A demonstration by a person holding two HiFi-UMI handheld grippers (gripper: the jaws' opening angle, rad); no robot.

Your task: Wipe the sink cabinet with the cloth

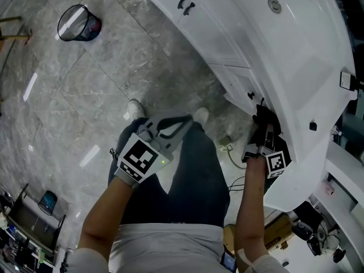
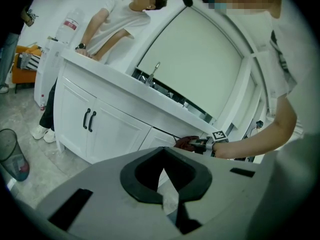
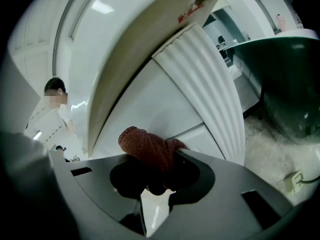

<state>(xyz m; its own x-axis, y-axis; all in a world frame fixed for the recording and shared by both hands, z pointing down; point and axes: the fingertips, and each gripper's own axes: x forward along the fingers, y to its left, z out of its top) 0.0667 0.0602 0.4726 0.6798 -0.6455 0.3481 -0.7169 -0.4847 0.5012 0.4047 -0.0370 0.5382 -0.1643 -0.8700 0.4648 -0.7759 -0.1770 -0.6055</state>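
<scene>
Pressing the cloth point(image 3: 145, 146), grasped in the right hand-held gripper point(image 3: 155, 183), against the sink cabinet point(image 3: 150, 96) ahead; holding the left hand-held gripper point(image 2: 166, 183) clenched, empty.

Mesh waste bin point(image 1: 79, 23) on grey marbled floor point(image 1: 68, 95)

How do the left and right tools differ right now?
The left tool holds nothing; the right tool is shut on a reddish cloth. The left tool is held back from the cabinet; the right tool has the cloth at its white front. Both have jaws together.
</scene>
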